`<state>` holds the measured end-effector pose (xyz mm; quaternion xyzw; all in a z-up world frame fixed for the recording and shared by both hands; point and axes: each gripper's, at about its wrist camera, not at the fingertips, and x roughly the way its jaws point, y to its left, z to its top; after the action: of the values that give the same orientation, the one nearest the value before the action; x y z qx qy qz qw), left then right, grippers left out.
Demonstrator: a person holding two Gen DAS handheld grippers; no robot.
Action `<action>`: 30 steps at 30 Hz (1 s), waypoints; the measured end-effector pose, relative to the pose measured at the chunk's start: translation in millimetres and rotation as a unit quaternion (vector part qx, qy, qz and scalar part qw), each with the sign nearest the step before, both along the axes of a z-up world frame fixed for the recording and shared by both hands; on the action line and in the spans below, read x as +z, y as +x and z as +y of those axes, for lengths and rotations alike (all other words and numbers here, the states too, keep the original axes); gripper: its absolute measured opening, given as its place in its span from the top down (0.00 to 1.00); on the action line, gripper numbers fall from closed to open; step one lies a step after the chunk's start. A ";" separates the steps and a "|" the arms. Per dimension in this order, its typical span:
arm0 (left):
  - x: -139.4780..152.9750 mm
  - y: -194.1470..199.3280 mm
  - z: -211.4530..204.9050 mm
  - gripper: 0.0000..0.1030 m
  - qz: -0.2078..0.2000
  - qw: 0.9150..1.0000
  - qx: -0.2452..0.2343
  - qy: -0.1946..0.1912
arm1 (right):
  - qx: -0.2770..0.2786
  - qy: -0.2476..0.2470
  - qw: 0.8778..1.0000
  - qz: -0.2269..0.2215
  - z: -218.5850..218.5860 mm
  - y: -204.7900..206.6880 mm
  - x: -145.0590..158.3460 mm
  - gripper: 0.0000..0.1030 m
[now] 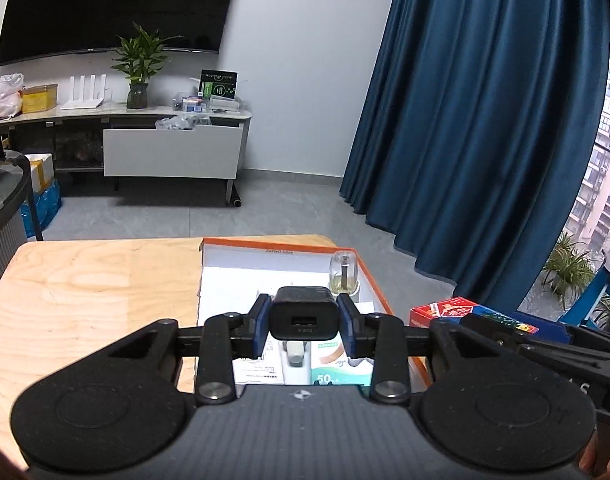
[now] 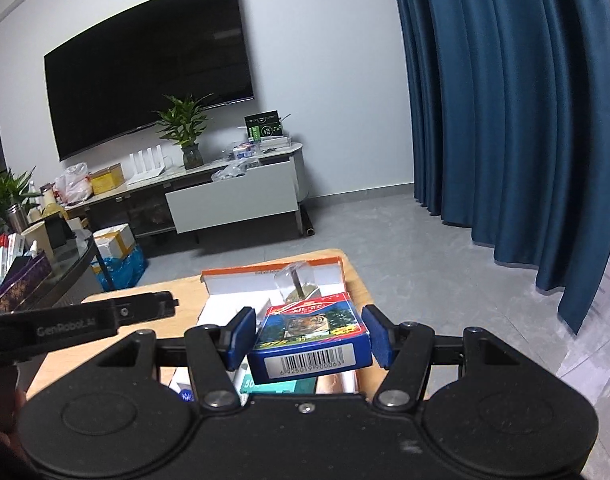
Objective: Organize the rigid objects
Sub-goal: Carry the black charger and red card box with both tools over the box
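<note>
Left gripper (image 1: pixel 304 317) clamped on black USB charger block (image 1: pixel 304 312) above orange-rimmed white cardboard tray (image 1: pixel 379 280) at wooden table's (image 1: pixel 85 280) far right corner — right gripper (image 2: pixel 309 336) clamped on blue-red tiger-print card box (image 2: pixel 309 340) over same tray

- The left gripper (image 1: pixel 304 322) is black, with blue pads (image 1: pixel 258 330) on its fingers.
- Two shiny round screws (image 1: pixel 214 391) sit near two big round discs.
- The right gripper (image 2: pixel 309 334) looks the same.
- White letters "GenRobot.AI" (image 2: pixel 65 327) show at 9 o'clock.
</note>
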<state>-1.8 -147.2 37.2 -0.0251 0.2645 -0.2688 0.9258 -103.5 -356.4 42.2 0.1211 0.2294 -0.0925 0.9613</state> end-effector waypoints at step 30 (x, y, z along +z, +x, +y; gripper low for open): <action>-0.1 -3.0 -3.6 0.65 -0.002 1.000 0.008 0.004 | 0.010 0.001 1.000 0.017 0.7 7.5 -6.3 0.31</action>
<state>-4.9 -150.7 37.1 -0.0228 0.2635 -0.2606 0.9285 -96.0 -355.7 35.9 0.1182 0.2470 -0.0843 0.9581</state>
